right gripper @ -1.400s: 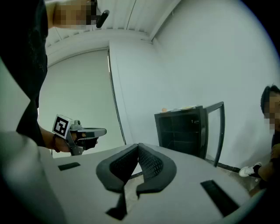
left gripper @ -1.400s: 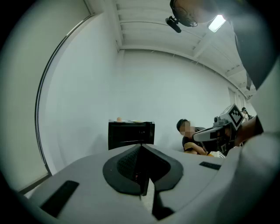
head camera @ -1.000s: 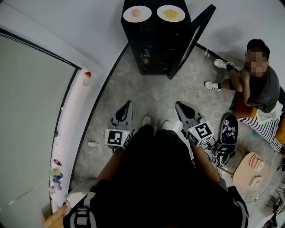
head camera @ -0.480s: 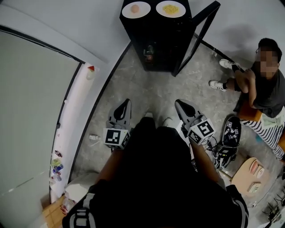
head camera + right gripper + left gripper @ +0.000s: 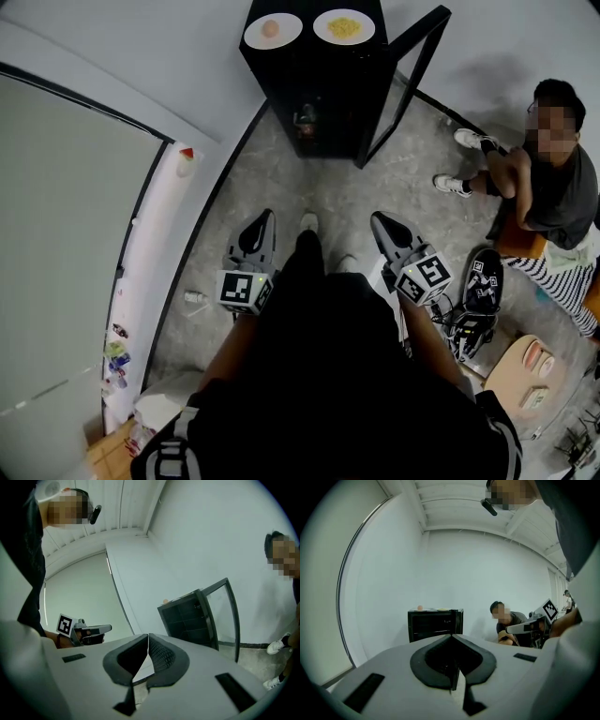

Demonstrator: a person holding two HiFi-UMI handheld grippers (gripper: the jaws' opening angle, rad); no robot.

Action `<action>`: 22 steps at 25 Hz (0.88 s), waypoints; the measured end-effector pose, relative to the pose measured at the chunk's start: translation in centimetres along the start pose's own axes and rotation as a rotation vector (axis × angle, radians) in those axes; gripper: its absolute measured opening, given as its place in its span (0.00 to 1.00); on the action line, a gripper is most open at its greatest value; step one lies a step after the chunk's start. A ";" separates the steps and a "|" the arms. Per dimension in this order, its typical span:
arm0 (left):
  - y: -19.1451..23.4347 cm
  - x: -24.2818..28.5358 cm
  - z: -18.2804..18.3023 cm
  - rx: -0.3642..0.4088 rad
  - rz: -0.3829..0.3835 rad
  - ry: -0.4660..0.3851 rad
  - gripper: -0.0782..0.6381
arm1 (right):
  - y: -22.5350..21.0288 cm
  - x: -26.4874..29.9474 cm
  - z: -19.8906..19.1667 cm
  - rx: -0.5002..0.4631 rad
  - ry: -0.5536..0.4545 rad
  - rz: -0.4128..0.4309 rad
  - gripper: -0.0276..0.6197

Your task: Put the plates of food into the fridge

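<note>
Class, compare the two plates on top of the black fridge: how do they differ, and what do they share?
The left plate holds one small round peach-coloured item; the right plate holds a flat heap of yellow food. The right plate lies nearer the open door than the left plate. Both are round, white, and rest on the fridge top.

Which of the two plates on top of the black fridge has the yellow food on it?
The right-hand plate, on the side of the open door, holds a yellow heap; the left-hand plate holds one round pinkish-orange item.
</note>
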State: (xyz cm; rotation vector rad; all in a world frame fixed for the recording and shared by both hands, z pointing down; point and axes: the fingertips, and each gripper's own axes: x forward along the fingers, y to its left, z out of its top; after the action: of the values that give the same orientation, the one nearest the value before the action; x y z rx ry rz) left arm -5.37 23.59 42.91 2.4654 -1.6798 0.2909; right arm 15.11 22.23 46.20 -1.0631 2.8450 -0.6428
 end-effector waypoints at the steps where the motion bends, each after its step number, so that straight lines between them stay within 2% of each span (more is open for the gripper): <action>1: 0.0 0.3 0.2 0.000 -0.002 -0.004 0.14 | -0.2 0.1 0.1 0.005 -0.001 -0.003 0.08; 11: 3.9 4.9 0.7 -0.037 -0.030 -0.019 0.14 | -2.4 3.5 1.2 -0.001 0.012 -0.061 0.08; 22: 11.2 12.1 1.3 -0.082 -0.104 -0.026 0.14 | -4.7 12.2 3.8 -0.033 0.051 -0.106 0.08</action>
State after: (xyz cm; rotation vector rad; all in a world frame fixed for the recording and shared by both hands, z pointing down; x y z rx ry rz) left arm -11.34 8.30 44.70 2.4960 -1.5340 0.1748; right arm 9.38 9.88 45.89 -1.2272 2.8678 -0.6415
